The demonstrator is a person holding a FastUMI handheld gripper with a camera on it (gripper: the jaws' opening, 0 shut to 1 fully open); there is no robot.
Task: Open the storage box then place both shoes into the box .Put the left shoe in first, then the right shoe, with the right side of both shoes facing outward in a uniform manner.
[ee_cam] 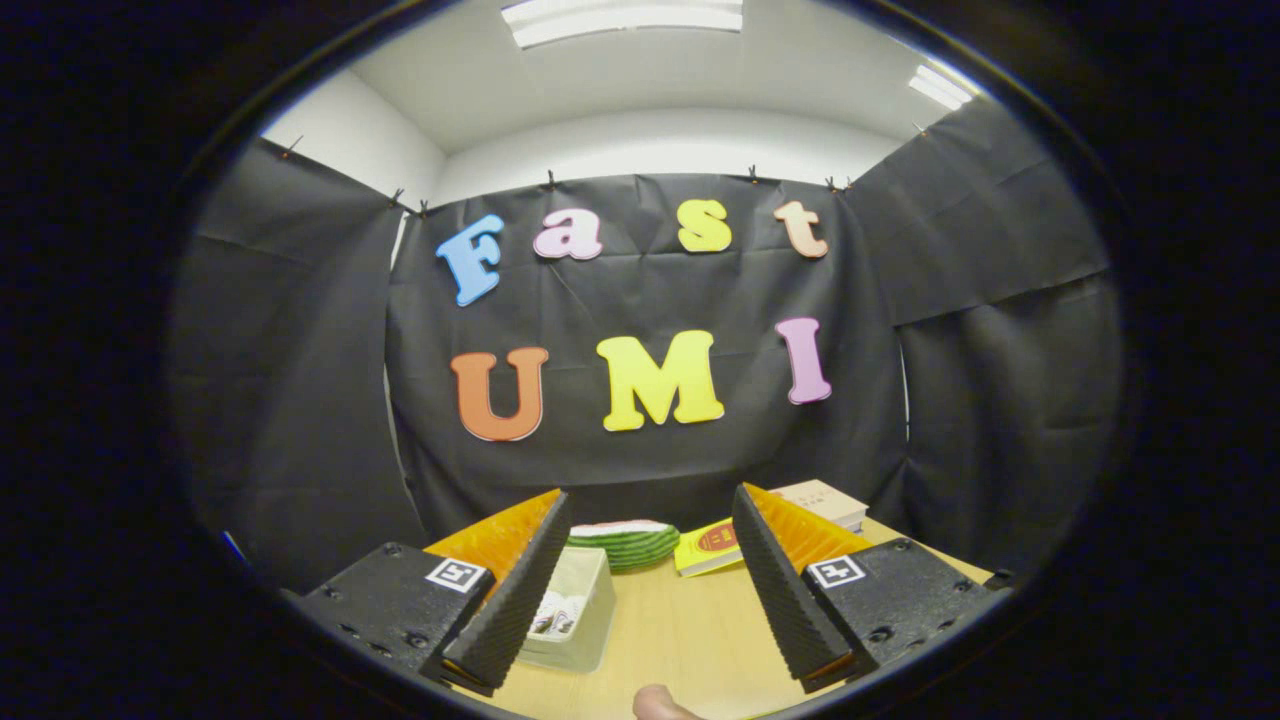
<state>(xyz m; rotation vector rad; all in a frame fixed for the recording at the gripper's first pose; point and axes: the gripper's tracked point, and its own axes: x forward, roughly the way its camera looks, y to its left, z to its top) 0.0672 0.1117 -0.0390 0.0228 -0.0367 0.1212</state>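
My tongs (650, 590) are released: the two fingers stand wide apart above the table, their inner faces ribbed like coarse rubber tread, and nothing sits between them but bare tabletop. The table (680, 630) is a smooth, pale wood-grain surface.

The storage box (575, 610) lies just inside my left finger, partly hidden behind it. It is a clear, faintly greenish plastic box with rounded corners and thin translucent walls; something pale with dark marks shows through its side, but I cannot tell what that is, nor whether the lid is on.

Beyond the fingers, toward the table's far edge, sits a rounded object (625, 542) with green ridged stripes and a pinkish-white flat top, shaped like a slice of watermelon. Just beside it to the right lies a thin yellow booklet (708, 548) with a red round mark, flat on the wood. Further right, near the far right corner, is a thick beige book (822, 503), lying flat behind my right finger.

A fingertip (660, 705) pokes in at the table's near edge.
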